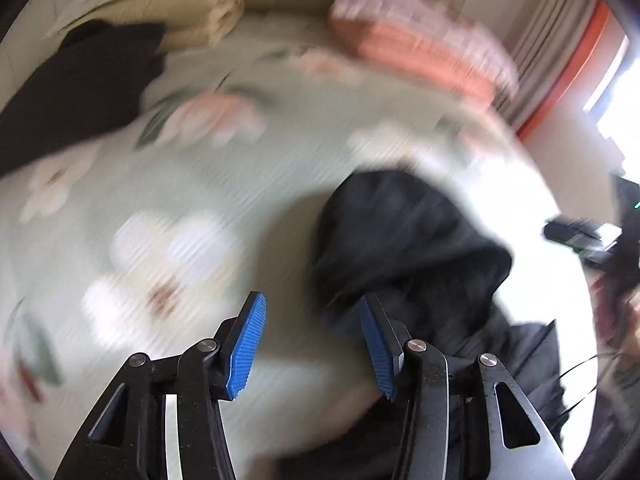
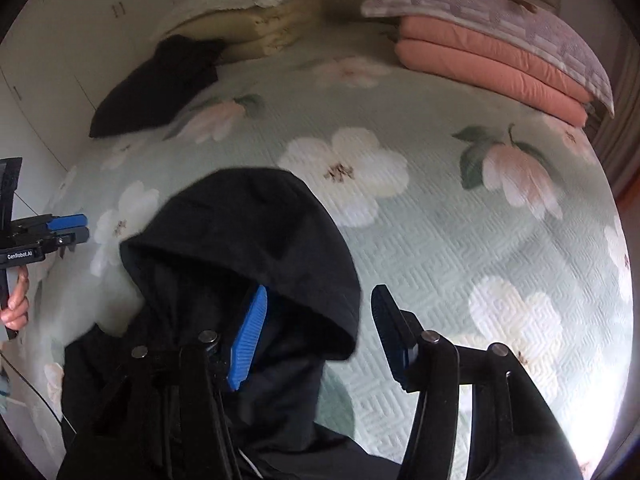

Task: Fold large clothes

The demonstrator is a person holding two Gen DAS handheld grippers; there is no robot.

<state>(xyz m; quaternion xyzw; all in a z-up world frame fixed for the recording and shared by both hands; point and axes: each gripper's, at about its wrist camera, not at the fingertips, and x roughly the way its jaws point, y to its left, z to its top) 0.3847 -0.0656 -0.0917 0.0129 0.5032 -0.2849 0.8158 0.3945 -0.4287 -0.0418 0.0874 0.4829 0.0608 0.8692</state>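
Note:
A black hooded jacket [image 2: 248,248] lies on the floral bedspread at the near edge, hood pointing up the bed; it also shows, blurred, in the left wrist view [image 1: 408,240]. My right gripper [image 2: 318,336] is open, hovering over the hood's right edge, its left blue pad [image 2: 250,340] above the cloth. My left gripper [image 1: 312,344] is open and empty, just left of the hood; in the right wrist view it [image 2: 68,228] is at the far left, apart from the jacket.
The pale green floral bedspread [image 2: 440,208] covers the bed. Another black garment [image 2: 160,84] lies far left by beige folded bedding [image 2: 260,16]. Pink folded quilts under a grey pillow [image 2: 492,52] sit far right. Wardrobe doors [image 2: 80,40] stand left.

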